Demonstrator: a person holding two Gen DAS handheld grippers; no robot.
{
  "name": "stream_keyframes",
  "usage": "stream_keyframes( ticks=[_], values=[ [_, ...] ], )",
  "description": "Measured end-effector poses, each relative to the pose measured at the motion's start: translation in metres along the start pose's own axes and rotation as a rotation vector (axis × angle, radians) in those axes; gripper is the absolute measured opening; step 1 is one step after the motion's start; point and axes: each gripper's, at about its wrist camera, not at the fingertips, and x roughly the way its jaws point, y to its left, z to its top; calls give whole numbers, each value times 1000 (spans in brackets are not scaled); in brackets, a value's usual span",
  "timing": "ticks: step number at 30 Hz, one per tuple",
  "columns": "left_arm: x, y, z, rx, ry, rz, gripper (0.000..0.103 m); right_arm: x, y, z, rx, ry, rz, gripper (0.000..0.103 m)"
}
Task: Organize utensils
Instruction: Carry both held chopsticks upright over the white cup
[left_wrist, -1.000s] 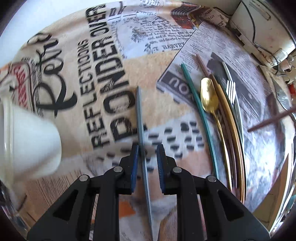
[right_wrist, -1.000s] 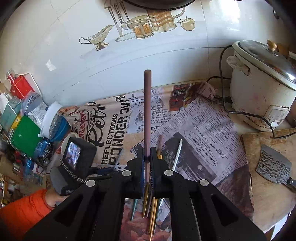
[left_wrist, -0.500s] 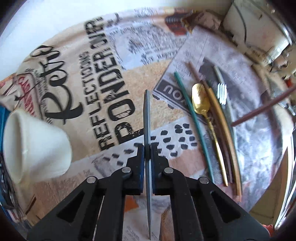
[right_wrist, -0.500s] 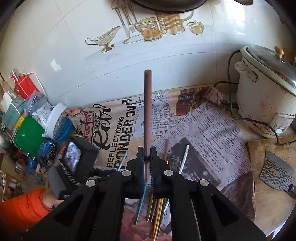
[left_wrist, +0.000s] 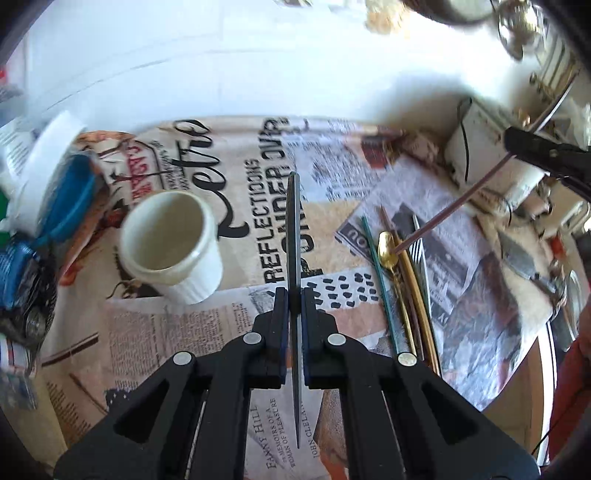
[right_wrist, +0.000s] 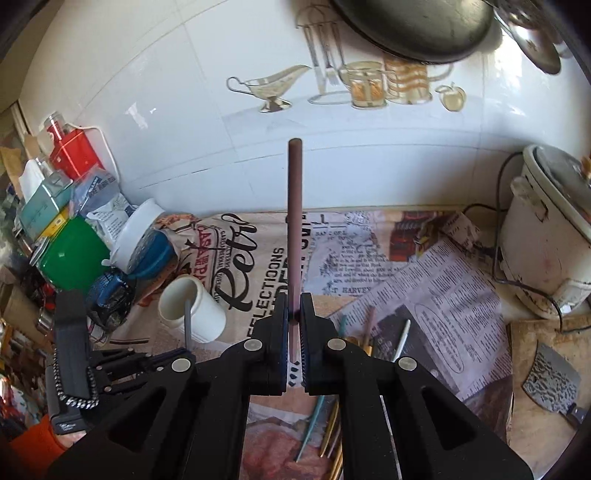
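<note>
Meanwhile the left gripper (left_wrist: 294, 295) was clamped tight on a grey chopstick (left_wrist: 293, 236), lifted off the newspaper (left_wrist: 159, 350) beside the white cup (left_wrist: 173, 245). Right gripper (right_wrist: 294, 306) pinched a brown chopstick (right_wrist: 294, 221) upright. Remaining utensils (left_wrist: 402, 280) lay bundled on the paper.

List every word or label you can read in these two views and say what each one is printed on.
"REFLECTIONS": printed table cover, large black letters.
"Retro": same cover, script; its first letter shows in the right wrist view only.
"FANNY HILL" and "MEMOIRS OF A WOMAN OF PLEASURE": cover by the left gripper.
"HARVEY": cover, right wrist view.
Newspaper sheet columns, red sign and packet labels: too small or blurred.
</note>
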Motion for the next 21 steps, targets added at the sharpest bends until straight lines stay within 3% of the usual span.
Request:
stream_keyframes(
  ticks=[11,21],
  values=[
    [-62,26,-4,-91,-183,23,4,7,51,14,-96,-17,66,5],
    [-110,66,29,-155,-354,82,4,23,98,34,-161,-34,148,5]
  ],
)
